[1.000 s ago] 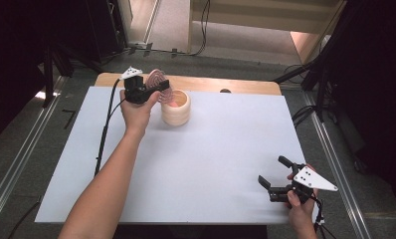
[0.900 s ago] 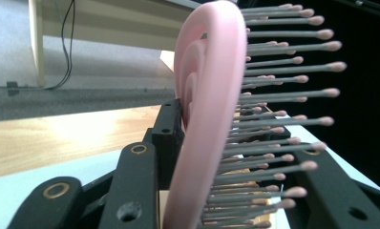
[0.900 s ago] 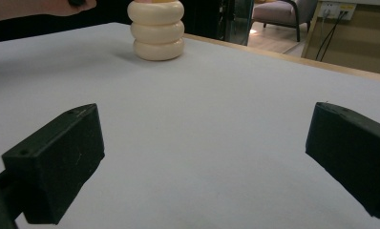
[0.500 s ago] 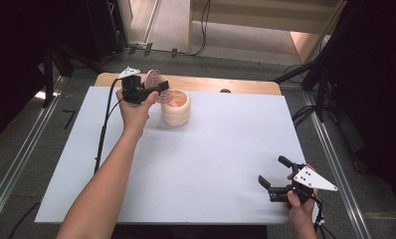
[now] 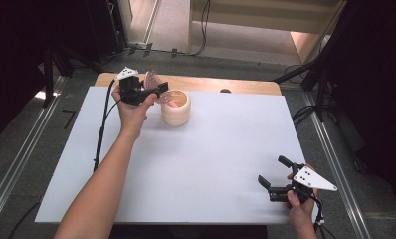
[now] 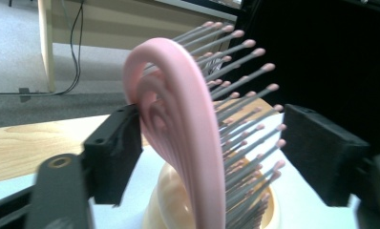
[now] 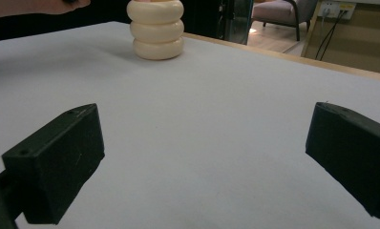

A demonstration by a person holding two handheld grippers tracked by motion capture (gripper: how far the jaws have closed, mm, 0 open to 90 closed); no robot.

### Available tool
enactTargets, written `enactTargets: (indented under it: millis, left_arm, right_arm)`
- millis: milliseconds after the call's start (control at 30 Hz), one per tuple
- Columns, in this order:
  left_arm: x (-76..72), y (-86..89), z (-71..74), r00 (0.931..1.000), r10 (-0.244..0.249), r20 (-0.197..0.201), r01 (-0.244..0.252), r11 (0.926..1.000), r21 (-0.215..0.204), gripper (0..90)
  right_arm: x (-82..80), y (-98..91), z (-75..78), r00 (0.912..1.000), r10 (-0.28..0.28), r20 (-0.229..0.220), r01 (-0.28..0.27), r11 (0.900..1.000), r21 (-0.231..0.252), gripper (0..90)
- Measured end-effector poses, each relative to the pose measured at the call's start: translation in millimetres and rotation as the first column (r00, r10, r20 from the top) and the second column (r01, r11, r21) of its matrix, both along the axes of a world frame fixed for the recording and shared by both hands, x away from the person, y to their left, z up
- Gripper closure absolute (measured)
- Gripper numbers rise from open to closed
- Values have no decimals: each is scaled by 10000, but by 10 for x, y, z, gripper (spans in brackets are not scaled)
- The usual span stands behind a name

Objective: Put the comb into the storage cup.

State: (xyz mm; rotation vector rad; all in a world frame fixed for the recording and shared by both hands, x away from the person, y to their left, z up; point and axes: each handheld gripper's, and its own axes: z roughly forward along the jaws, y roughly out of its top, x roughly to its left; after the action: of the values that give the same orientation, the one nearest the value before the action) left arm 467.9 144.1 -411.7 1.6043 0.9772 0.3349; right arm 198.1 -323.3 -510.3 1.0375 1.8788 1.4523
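Observation:
A pink hairbrush (image 5: 153, 79) with grey, pink-tipped bristles (image 6: 178, 119) stands head-up at the far left, its lower end down inside a cream ribbed cup (image 5: 176, 110). My left gripper (image 5: 158, 90) is shut on the brush head. One jaw presses the brush's back and the other meets the bristle tips (image 6: 212, 143). The cup's rim (image 6: 154, 210) lies just under the brush. My right gripper (image 5: 273, 170) rests low at the near right of the white mat, open and empty (image 7: 205, 157), with the cup (image 7: 156, 29) far ahead of it.
A white mat (image 5: 211, 149) covers the table, with a strip of wood (image 5: 236, 85) bare along the far edge. Metal rails and cables run on the floor at both sides. The left gripper's cable (image 5: 102, 129) trails down the mat's left part.
The left hand and the brush have shifted only slightly beside the cup. The right gripper has stayed still.

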Motion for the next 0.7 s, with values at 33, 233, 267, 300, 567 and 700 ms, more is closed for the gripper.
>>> enactTargets:
  millis: [33, 233, 267, 300, 567, 700]
  left_arm:
    - [-2, -1, 1, 10000, 30, -24, -30, 10000, 11, 187]
    - [-45, -6, 31, 9995, 54, 298, -60, 9997, 226, 105]
    - [-45, -6, 31, 9995, 54, 298, -60, 9997, 226, 104]
    - [-53, -4, 41, 9993, 43, 365, -51, 9998, 199, 104]
    - [-119, 1, 79, 9982, 27, 606, -54, 9990, 436, 0]
    - [-167, 2, 74, 9971, -97, 748, 63, 9989, 457, 0]
  right_arm:
    - [0, 0, 0, 10000, 2, -5, -2, 10000, 5, 0]
    - [1, 2, -2, 10000, -3, 8, 3, 10000, 12, 0]
    - [1, 2, -2, 10000, -3, 8, 3, 10000, 12, 0]
    - [1, 1, -1, 10000, 11, -3, -11, 10000, -3, 0]
    - [2, 1, -1, 10000, 7, -2, -7, 10000, 2, 0]
    - [2, 3, -2, 10000, -4, 6, 4, 10000, 33, 0]
